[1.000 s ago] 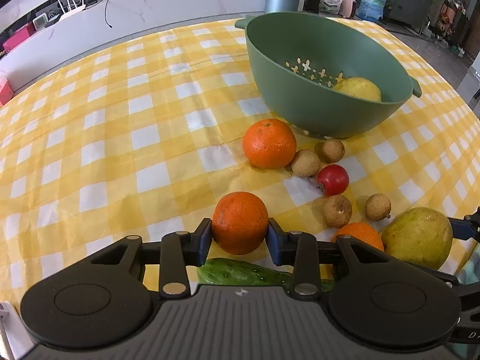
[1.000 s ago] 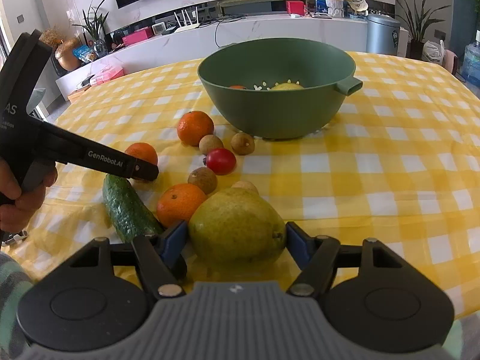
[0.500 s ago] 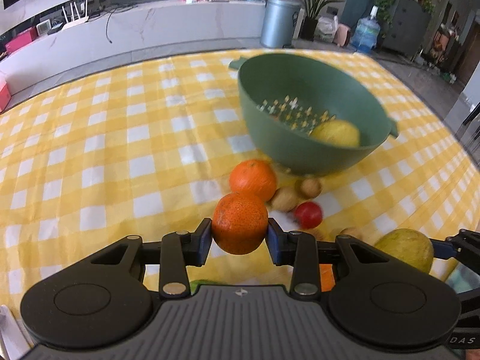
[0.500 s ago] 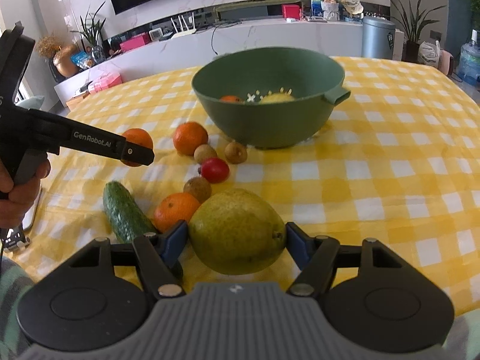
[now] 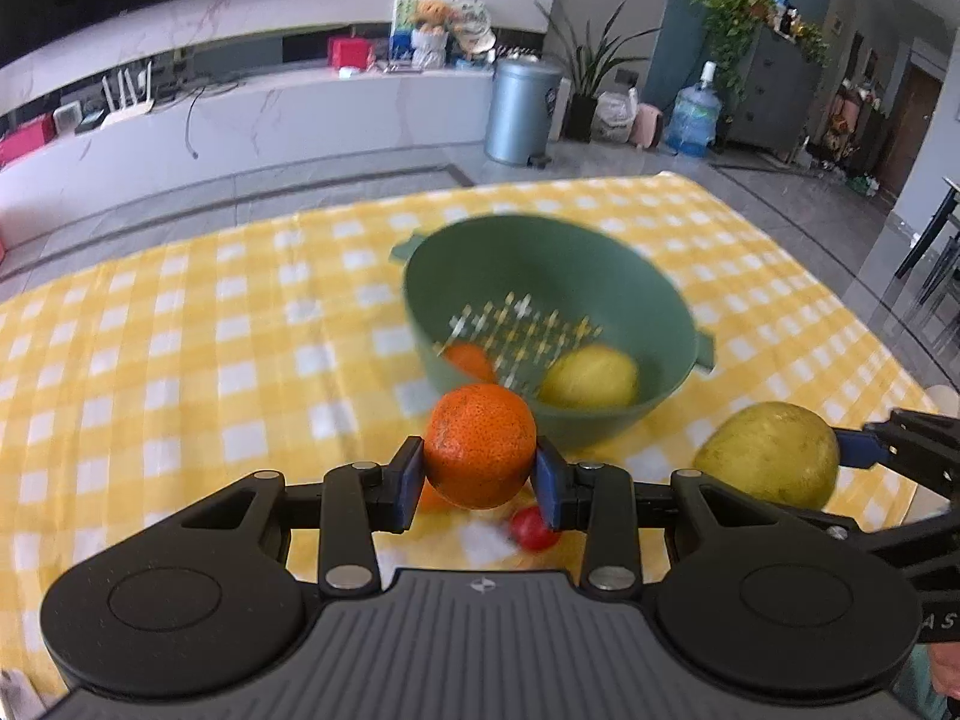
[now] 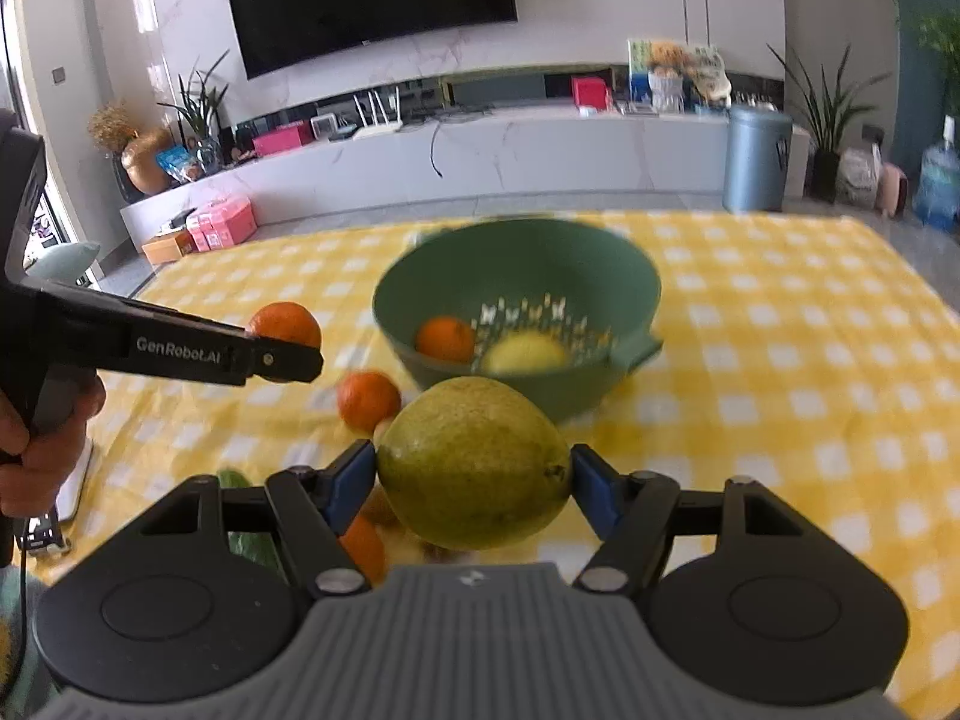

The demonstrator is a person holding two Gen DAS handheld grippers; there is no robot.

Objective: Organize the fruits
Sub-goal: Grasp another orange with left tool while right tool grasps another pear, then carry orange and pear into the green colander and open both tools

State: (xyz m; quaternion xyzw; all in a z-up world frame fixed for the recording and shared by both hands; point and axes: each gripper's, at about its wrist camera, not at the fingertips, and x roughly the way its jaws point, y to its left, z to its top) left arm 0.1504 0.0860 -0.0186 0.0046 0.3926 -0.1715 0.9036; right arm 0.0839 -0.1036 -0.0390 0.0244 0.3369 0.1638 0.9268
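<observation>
The orange [image 5: 480,447] is pinched between the two blue pads of the left gripper [image 5: 480,474] and hangs in the air, off the cloth. The big green-yellow pear [image 6: 474,462] is pinched the same way in the right gripper [image 6: 474,474], with its long side lying across from pad to pad. Both fruits are up high, near the front edge of the table.

The green bowl [image 5: 660,312] sits further back on the yellow checked tablecloth [image 5: 180,360], near the middle of the table. It lies straight ahead of both grippers and lower than the fruits. The orange looks a bit closer to the bowl's near rim than the pear does, so I think the left hand can drop first. The pear is off to the right of the orange, near the bowl's right handle.

Inside the bowl there is already a small orange fruit [image 6: 445,337] and a lemon [image 6: 525,354]. The pear is big, so it may bump them when it lands.

Still on the cloth below are another orange [image 6: 367,399], a little red fruit [image 5: 531,529] and a green cucumber [image 6: 255,546] by the front edge. Nothing stands between the held fruits and the bowl. The two grippers are close side by side, so they could knock each other over the bowl.
</observation>
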